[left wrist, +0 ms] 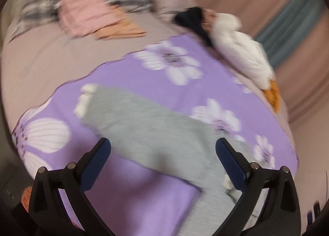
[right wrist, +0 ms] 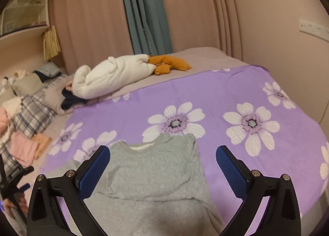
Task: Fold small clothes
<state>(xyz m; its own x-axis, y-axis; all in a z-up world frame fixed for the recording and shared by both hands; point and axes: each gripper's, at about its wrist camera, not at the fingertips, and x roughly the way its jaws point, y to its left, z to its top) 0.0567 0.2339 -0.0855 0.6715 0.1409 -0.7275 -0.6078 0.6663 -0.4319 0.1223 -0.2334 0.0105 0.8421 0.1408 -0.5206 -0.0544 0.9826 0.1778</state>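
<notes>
A small grey shirt (right wrist: 152, 178) lies folded on a purple sheet with white flowers (right wrist: 226, 96), its neckline toward the far side. My right gripper (right wrist: 162, 153) hovers above the shirt's near half, jaws wide open and nothing between them. In the blurred left wrist view the same grey shirt (left wrist: 148, 129) stretches across the purple sheet (left wrist: 156, 84), white trim at its far left end. My left gripper (left wrist: 162, 149) stands open over it with no cloth between the pads. The left gripper (right wrist: 20, 180) also shows at the left edge of the right wrist view.
A white and orange plush toy (right wrist: 115, 73) lies at the back of the bed. Folded pink and orange clothes (right wrist: 26, 147) sit left of the sheet beside a plaid blanket (right wrist: 33, 112). Curtains (right wrist: 144, 10) hang behind the bed. A wall (right wrist: 287, 30) stands on the right.
</notes>
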